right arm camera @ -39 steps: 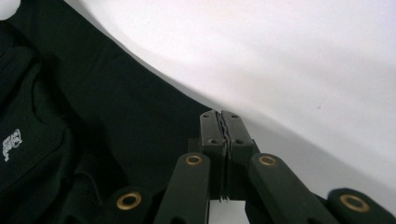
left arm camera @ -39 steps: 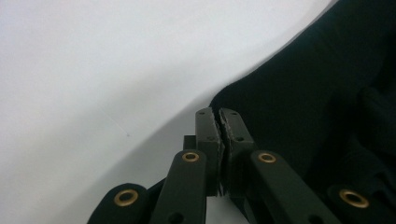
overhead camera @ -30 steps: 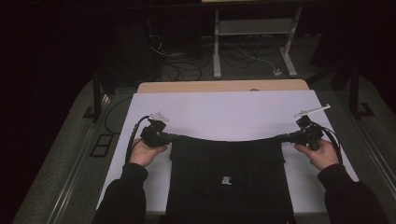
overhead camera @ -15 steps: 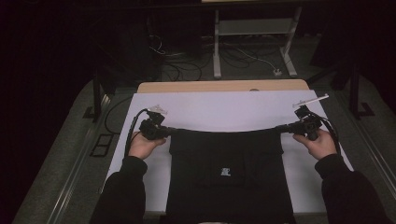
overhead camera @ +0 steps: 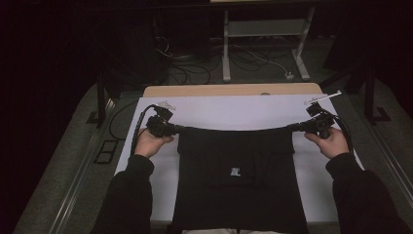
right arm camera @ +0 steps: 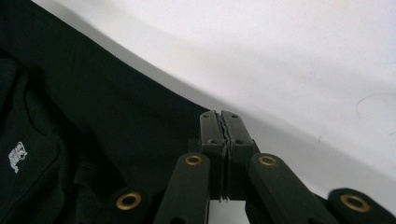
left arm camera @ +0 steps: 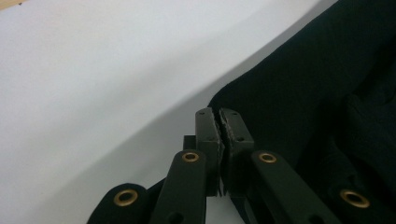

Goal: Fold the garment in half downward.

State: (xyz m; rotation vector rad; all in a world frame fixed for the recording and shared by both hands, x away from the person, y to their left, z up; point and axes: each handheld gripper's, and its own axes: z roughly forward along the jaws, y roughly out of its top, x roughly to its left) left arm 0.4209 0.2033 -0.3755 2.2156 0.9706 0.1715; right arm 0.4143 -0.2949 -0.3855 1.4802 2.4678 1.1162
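A black garment (overhead camera: pixel 238 180) with a small white logo (overhead camera: pixel 235 171) lies spread on the white table cover (overhead camera: pixel 234 112), its near end hanging over the table's front edge. My left gripper (overhead camera: pixel 176 129) is shut on the garment's far left corner (left arm camera: pixel 233 100). My right gripper (overhead camera: pixel 290 127) is shut on the far right corner (right arm camera: pixel 187 109). The far edge of the cloth is pulled taut between the two grippers. In the right gripper view the logo (right arm camera: pixel 16 156) shows at the lower left.
A strip of bare wooden tabletop (overhead camera: pixel 234 90) runs beyond the white cover. Behind the table stand a white metal frame (overhead camera: pixel 265 44) and loose cables (overhead camera: pixel 185 63) on the floor. A dark stand (overhead camera: pixel 370 92) is at the right.
Both grippers have carried the garment's far edge farther away from the person across the table, stretching it out. Their jaws have stayed shut on the corners.
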